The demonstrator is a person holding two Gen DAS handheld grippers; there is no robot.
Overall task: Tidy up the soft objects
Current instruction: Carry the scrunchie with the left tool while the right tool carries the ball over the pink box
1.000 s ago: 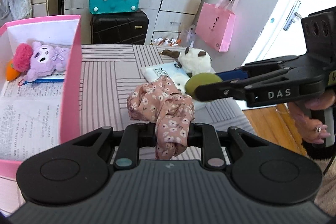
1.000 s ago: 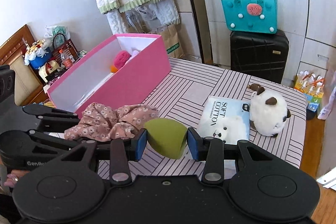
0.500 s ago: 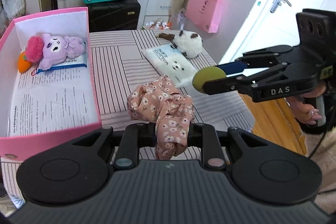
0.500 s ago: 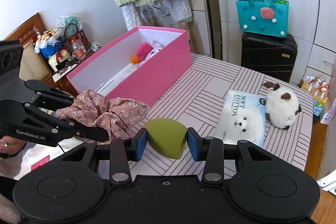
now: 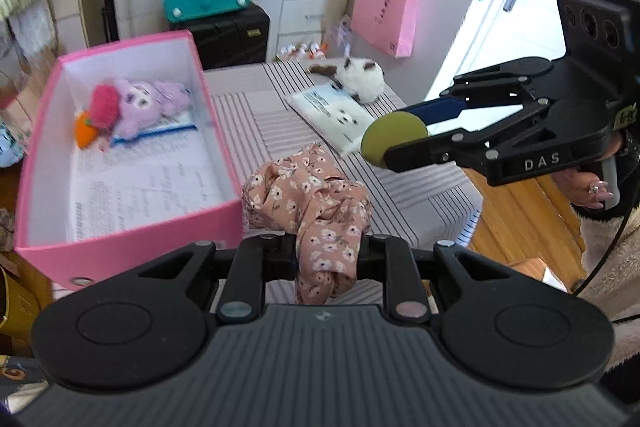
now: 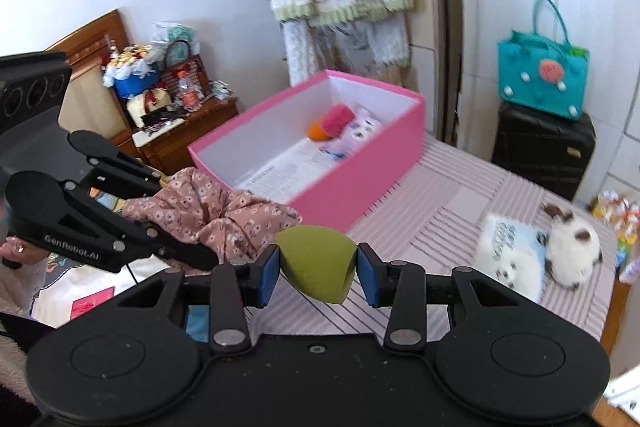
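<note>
Both grippers have lifted and swung toward the pink box since a second ago, and more of its inside shows now. Left gripper (image 5: 326, 251) first: its jaws are pressed tight on a bunch of the pink flowered scrunchie (image 5: 308, 199), which puffs up above the fingers and hangs a little below them, held in the air over the striped table (image 5: 256, 111), just beside the near corner of the box (image 5: 132, 243). Right gripper (image 6: 318, 269) next: its blue pads (image 6: 269, 275) pinch a green sponge (image 6: 316, 263) from both sides, jaws partly spread around it, also held clear of the table. In the left view that sponge (image 5: 394, 137) floats to the right of the scrunchie, with a hand (image 5: 592, 187) on the handle behind. Inside the box, at its far end, lie a purple plush (image 5: 150, 103), a pink pompom (image 5: 103, 105) and a little orange carrot (image 5: 85, 133) on a printed paper lining. Out on the table sit a white packet (image 5: 334, 113) and, touching its far edge, a white fluffy toy with brown patches (image 5: 360, 77). Beyond stands a black suitcase (image 6: 542, 147) with a teal bag (image 6: 542, 79) on top.
</note>
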